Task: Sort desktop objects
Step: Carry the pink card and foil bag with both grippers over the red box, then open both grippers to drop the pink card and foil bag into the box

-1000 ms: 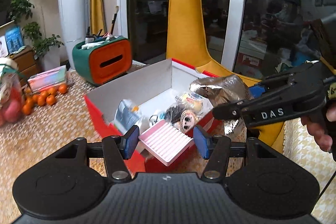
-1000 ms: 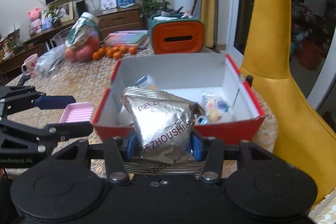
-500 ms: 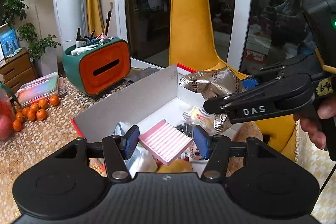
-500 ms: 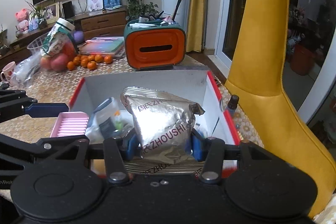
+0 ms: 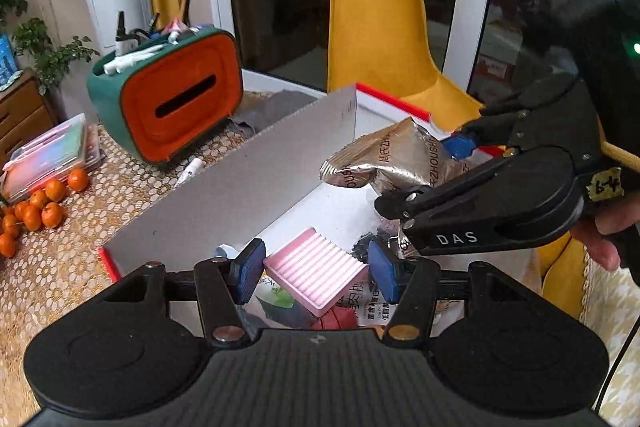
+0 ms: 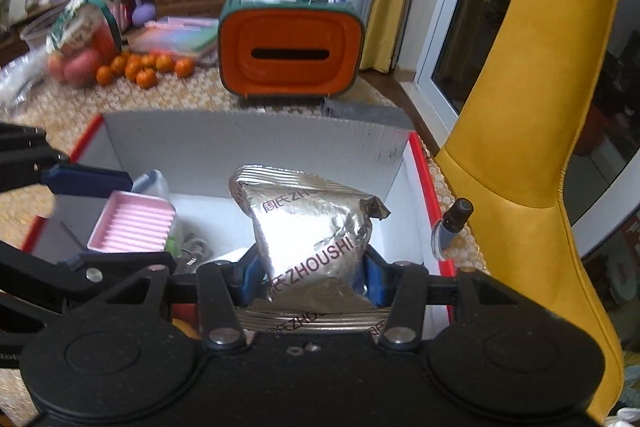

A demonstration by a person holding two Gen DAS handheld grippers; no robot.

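Note:
A red cardboard box with white inner walls [image 5: 248, 187] [image 6: 248, 143] lies below both grippers. My left gripper [image 5: 316, 273] is shut on a pink ribbed dish [image 5: 316, 265] and holds it over the box's near part. In the right wrist view that dish [image 6: 132, 227] shows at the left between the left gripper's [image 6: 150, 221] fingers. My right gripper [image 6: 312, 279] is shut on a crinkled silver snack bag [image 6: 312, 223], held above the box's right half. From the left wrist view the bag [image 5: 384, 155] hangs in the right gripper [image 5: 420, 175]. Several packets lie in the box under the dish.
An orange and green organiser [image 5: 172, 99] with pens stands beyond the box. Tangerines [image 5: 36, 211] and a pastel case [image 5: 44, 155] lie at the left. A small dropper bottle [image 6: 452, 227] stands by the box's right wall. A yellow chair [image 6: 540, 107] is close on the right.
Both grippers have moved forward and slightly down, from in front of the box's red front wall to over its inside. Each keeps its grip, on the pink dish and the silver bag.

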